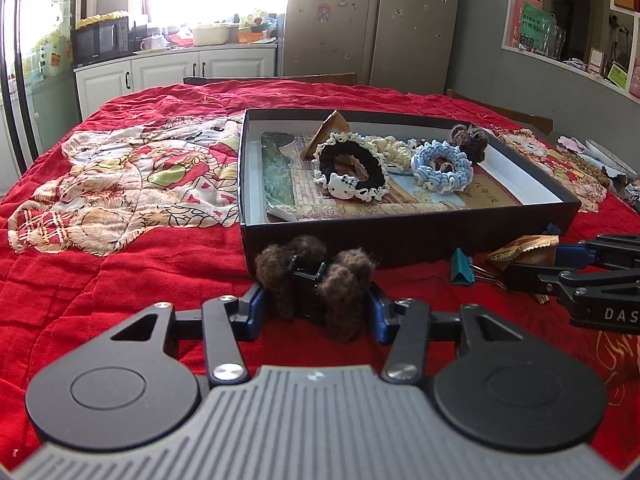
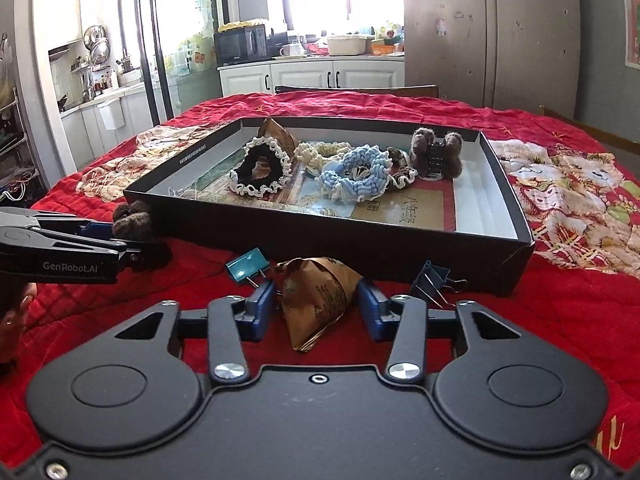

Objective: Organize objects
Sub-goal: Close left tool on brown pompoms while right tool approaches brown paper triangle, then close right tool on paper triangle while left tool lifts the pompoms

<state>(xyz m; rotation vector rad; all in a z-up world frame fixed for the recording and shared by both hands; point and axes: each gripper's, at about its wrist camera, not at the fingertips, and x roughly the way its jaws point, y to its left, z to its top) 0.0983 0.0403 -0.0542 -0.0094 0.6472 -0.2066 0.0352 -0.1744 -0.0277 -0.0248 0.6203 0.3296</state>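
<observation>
Between the left gripper's jaws a brown fuzzy hair claw is clamped; between the right gripper's — a brown paper packet is pinched, just before the black box.

Microwave on white cabinets (fridge alongside), red quilt.

Open red blanket fills the left half of the left wrist frame. The black box wall blocks the centre; a teal binder clip lies at lower right.
</observation>
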